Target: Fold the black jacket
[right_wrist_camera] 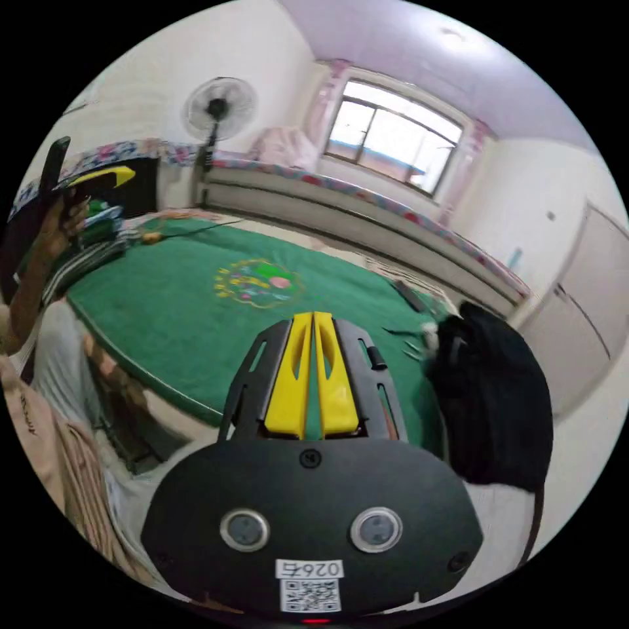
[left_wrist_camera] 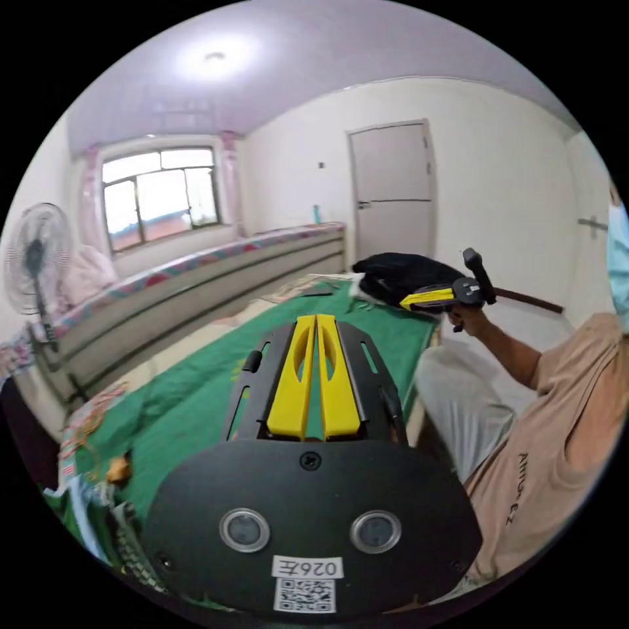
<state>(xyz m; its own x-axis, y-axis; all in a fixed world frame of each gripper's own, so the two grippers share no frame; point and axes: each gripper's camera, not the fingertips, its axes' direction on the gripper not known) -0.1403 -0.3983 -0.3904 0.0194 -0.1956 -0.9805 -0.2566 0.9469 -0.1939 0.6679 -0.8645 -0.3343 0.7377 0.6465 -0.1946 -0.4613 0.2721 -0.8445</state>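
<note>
Black jacket (right_wrist_camera: 491, 406) heaped beside right gripper (right_wrist_camera: 313, 321); door (left_wrist_camera: 393, 190) behind.

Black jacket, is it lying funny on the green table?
Yes. The black jacket sits bunched in a heap at the edge of the green table, partly hanging over the side, not spread flat for folding.

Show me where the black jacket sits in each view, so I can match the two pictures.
Left gripper view: the jacket is bunched right of centre at the far end of the green cloth, behind the right gripper.
Right gripper view: the jacket is heaped at the right, on the cloth's edge, beside that view's own jaws.
Shared landmark: the window.
</note>
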